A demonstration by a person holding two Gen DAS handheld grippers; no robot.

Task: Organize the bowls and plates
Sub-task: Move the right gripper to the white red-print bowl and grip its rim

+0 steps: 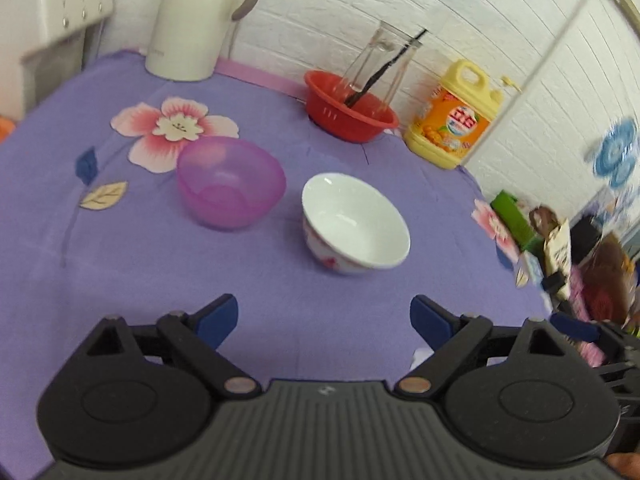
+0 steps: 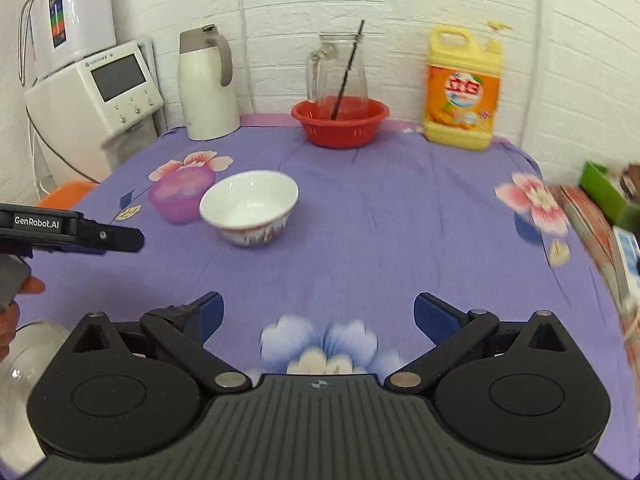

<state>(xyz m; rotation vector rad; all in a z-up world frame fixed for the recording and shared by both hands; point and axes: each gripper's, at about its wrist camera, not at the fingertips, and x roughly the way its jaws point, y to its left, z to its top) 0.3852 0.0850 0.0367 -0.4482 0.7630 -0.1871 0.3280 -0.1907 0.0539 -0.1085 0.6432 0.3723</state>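
Both grippers hover over the desk, which wears a purple flowered cloth. The left gripper has its fingers spread wide with nothing between them, and the right gripper matches it, fingers wide and bare.

Ahead of the left gripper sit the two bowls, toward the middle of the desk: the white bowl, upright, floral band round its outside, and the purple bowl, translucent plastic, just beside it on the left. From the left wrist view there is a clear strip of cloth between them (the right wrist view overlaps them, so trust the left one).

Along the back edge: a white jug near the left corner, a red basket holding a glass pitcher with a dark stick in it, and a yellow bottle toward the right corner.

In the right wrist view the left gripper pokes in from the left edge, marked "GenRobot.AI", well short of the bowls.
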